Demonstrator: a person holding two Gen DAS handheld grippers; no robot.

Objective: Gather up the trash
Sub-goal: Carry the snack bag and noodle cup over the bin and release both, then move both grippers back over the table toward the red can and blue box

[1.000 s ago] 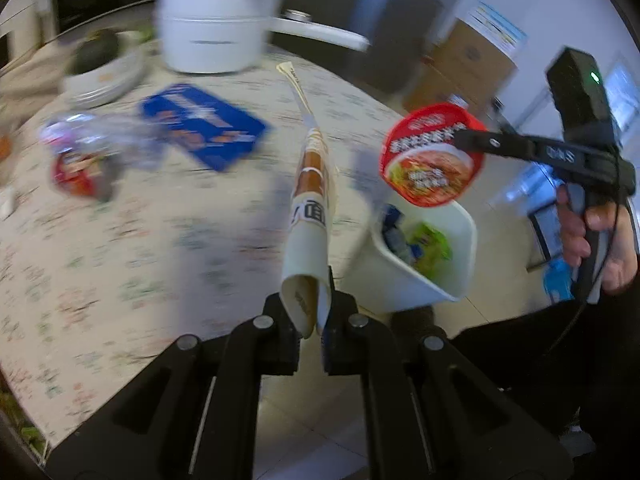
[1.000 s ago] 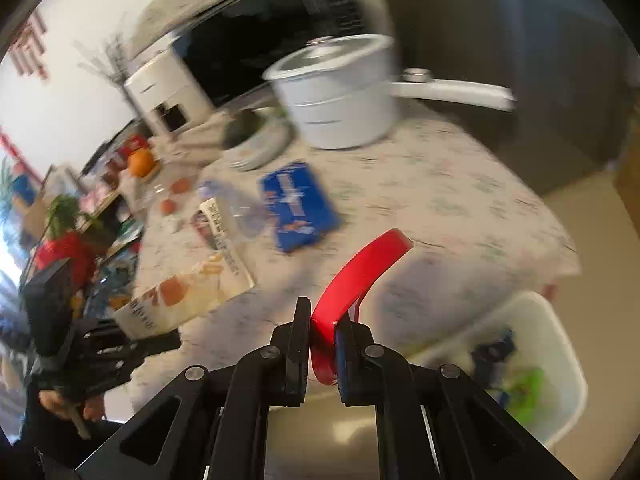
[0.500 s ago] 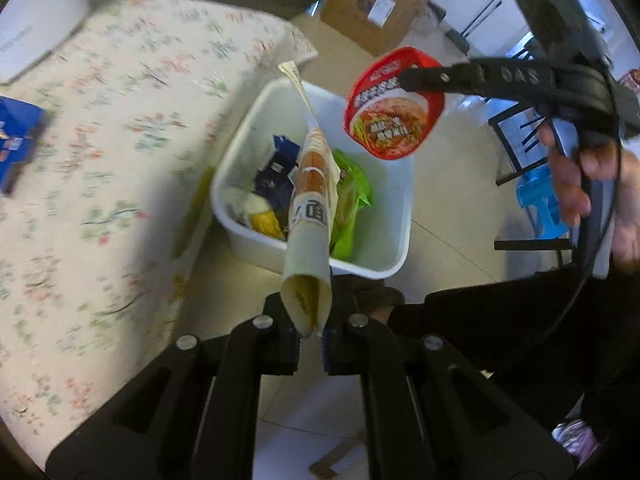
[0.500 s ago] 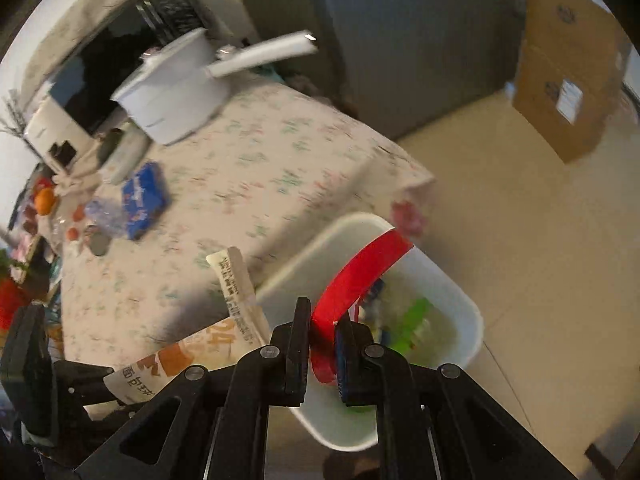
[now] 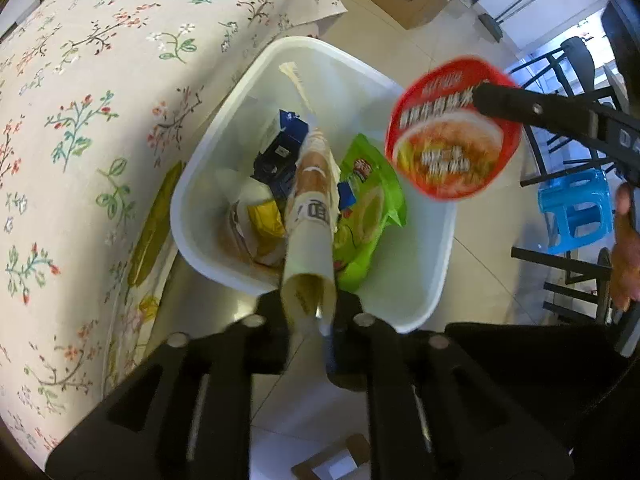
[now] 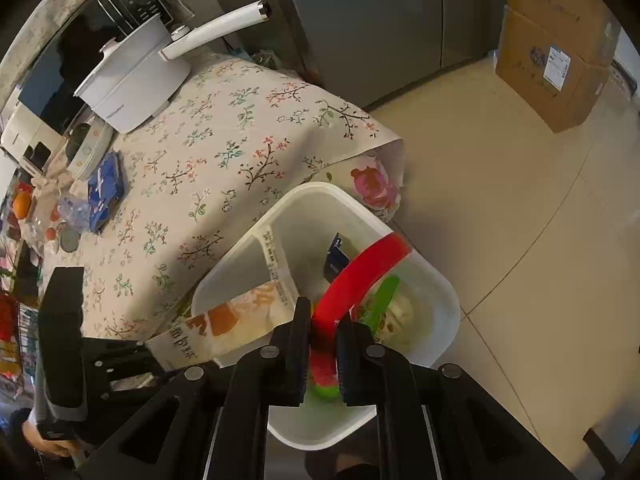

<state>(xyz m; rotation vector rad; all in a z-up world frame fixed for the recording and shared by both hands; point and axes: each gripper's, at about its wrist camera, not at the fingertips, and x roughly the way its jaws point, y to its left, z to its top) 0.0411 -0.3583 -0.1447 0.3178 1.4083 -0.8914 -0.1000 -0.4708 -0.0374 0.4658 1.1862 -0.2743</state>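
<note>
A white trash bin [image 5: 424,264] stands on the floor beside the table; it shows in the right wrist view too [image 6: 436,280]. It holds a green packet [image 5: 368,208], blue wrappers and a yellow wrapper. My left gripper [image 5: 310,312] is shut on a long cream snack wrapper [image 5: 310,216] held over the bin, also seen in the right wrist view [image 6: 224,320]. My right gripper [image 6: 323,334] is shut on a red noodle-cup lid [image 6: 360,276], held above the bin's right side [image 5: 452,128].
A table with a flowered cloth [image 6: 224,152] carries a white pot [image 6: 136,80], a blue packet [image 6: 106,188], a plastic bag and a bowl. Cardboard boxes [image 6: 556,64] stand on the tiled floor. A blue stool [image 5: 576,208] and black chair frames are at the right.
Both grippers have swung from over the table to over the trash bin and moved closer to it, each still holding its piece of trash.
</note>
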